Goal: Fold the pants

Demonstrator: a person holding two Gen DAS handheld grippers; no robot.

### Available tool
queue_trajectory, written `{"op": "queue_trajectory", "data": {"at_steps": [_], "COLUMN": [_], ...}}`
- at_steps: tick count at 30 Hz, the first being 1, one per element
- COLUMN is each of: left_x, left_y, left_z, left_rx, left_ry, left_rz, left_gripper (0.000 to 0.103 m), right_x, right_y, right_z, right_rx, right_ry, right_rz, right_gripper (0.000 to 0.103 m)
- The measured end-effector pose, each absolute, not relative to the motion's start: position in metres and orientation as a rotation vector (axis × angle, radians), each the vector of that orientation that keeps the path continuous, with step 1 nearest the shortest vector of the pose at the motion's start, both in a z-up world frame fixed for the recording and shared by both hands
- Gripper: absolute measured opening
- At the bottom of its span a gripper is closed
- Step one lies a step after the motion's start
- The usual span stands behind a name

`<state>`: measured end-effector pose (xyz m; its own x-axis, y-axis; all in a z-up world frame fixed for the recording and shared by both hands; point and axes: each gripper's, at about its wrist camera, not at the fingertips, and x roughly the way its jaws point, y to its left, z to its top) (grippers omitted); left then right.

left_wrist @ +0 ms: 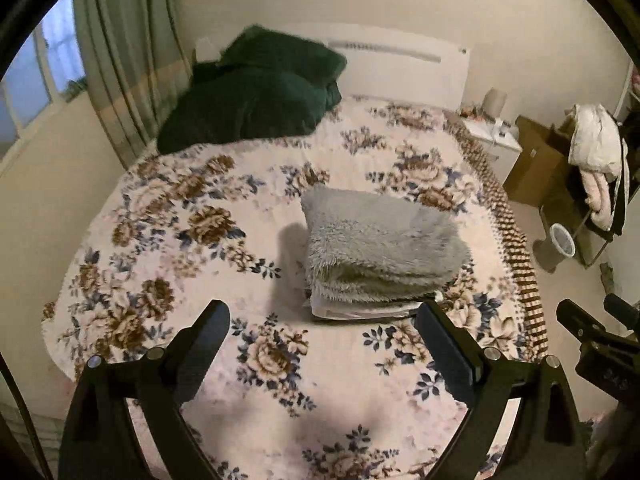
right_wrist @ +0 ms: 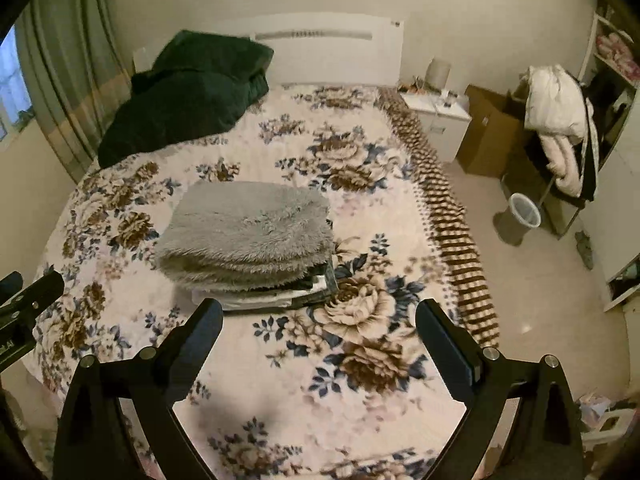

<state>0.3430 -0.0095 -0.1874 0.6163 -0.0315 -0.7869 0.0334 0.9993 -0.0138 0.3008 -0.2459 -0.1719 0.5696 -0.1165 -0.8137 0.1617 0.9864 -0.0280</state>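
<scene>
A folded grey fuzzy pair of pants (left_wrist: 380, 240) lies on top of a small stack of folded clothes on the floral bedspread (left_wrist: 200, 220). It also shows in the right wrist view (right_wrist: 248, 232), with the stack's darker and white layers under it. My left gripper (left_wrist: 324, 316) is open and empty, held above the bed just in front of the stack. My right gripper (right_wrist: 320, 316) is open and empty, in front of and slightly right of the stack. Neither touches the clothes. The right gripper also shows at the left wrist view's right edge (left_wrist: 592, 332).
A dark green duvet (left_wrist: 256, 92) is heaped at the bed's far left by the white headboard (left_wrist: 400, 68). Right of the bed stand a white nightstand (right_wrist: 436, 116), cardboard boxes (right_wrist: 492, 132), a waste bin (right_wrist: 520, 212) and a rack with clothes (right_wrist: 560, 120). Curtains (left_wrist: 120, 60) hang at left.
</scene>
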Motion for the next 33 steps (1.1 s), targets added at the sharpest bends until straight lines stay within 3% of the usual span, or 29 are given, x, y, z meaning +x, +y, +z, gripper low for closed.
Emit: {"op": "queue_trajectory", "data": {"at_steps": [16,25,33], "left_x": [0.158,0.115,0.1], "left_y": [0.007,0.01,0.009], "left_z": [-0.068,-0.042,-0.039], "left_rx": [-0.014,0.014,0.003], "left_ry": [0.709,0.657,0.641], "left_rz": [-0.007,-0.02,-0.042], "left_gripper": [0.096,0.096,0.096], "right_x": [0.063,-0.003,-0.014], "right_y": [-0.204,-0.183,-0.178], "right_z": [-0.005,0.043,0.053], "right_rx": [-0.01,0.009,0.007], "right_ry": [0.799,0.75,0.741], "right_rz": [-0.141,-0.11,-0.125], "right_gripper": [0.099,0.099,0.099]}}
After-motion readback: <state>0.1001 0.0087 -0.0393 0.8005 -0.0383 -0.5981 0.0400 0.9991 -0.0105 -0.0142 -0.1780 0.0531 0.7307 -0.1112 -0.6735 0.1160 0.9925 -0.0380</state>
